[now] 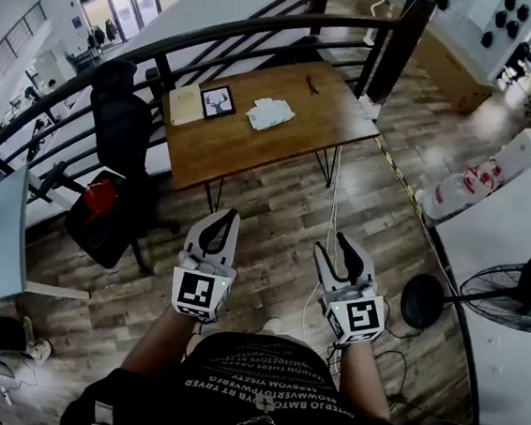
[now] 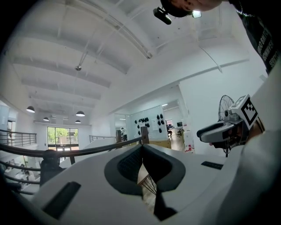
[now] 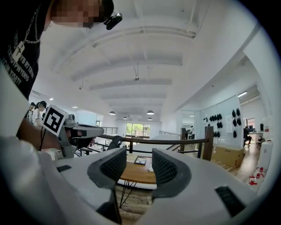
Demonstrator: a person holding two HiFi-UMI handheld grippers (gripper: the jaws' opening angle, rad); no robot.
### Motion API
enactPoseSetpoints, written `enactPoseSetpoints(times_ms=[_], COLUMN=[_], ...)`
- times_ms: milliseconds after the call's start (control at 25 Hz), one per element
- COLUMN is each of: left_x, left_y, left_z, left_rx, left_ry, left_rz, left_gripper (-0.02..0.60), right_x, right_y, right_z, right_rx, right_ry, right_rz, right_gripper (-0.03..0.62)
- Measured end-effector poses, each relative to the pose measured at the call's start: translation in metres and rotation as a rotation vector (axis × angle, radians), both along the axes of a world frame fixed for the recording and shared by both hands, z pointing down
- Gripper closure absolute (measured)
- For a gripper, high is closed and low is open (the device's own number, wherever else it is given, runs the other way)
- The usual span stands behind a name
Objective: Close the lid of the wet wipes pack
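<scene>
The white wet wipes pack [image 1: 269, 113] lies on a wooden table [image 1: 283, 138] some way ahead, too small to tell how its lid stands. Both grippers are held level over the wood floor, well short of the table. My left gripper [image 1: 228, 218] is shut with its tips touching and nothing between them; in its own view the left gripper [image 2: 142, 150] shows only floor through the gap below the tips. My right gripper [image 1: 336, 248] is open and empty. In the right gripper view the right gripper [image 3: 139, 165] frames the table [image 3: 134, 174], and the pack [image 3: 150, 167] peeks beside one pad.
A framed picture [image 1: 218, 101], a tan folder [image 1: 185, 106] and a small dark item [image 1: 312, 84] share the table. A black office chair [image 1: 124, 126] with a red bag [image 1: 100, 197] stands at left, a curved dark railing [image 1: 266, 30] behind, a floor fan [image 1: 519, 292] at right.
</scene>
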State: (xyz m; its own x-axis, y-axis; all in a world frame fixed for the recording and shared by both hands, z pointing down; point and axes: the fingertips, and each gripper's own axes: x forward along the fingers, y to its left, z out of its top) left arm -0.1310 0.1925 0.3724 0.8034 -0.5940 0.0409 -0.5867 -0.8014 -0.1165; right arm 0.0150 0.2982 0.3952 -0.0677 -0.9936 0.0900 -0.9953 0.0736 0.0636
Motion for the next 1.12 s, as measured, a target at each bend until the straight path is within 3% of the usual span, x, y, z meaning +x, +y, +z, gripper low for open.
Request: enactPoseSetpoints(times_ms=[240, 440, 720, 1120], left_x=[0.022, 0.010, -0.018, -0.026], left_y=[-0.004, 0.001, -0.001, -0.026], left_z=[-0.003, 0.006, 0.013, 0.030], left_rx=[0.017, 0.048, 0.095, 0.013], left_ry=[0.025, -0.010, -0.027, -0.048], left_rz=[-0.058, -0.120, -0.209, -0.196], left_gripper=[0.554, 0.554, 0.554, 0.554], right_x=[0.025, 0.029, 0.002, -0.002], right_y=[-0.002, -0.010, -0.025, -0.051], right_z=[0.001, 0.012, 0.028, 0.041], right_rx=[0.004, -0.015, -0.043, -0.064], right_ry=[0.016, 0.012, -0.005, -0.004], right_rz=[-0.049, -0.100, -0.173, -0.150], right_gripper=[0.405, 0.412, 0.425, 0.444])
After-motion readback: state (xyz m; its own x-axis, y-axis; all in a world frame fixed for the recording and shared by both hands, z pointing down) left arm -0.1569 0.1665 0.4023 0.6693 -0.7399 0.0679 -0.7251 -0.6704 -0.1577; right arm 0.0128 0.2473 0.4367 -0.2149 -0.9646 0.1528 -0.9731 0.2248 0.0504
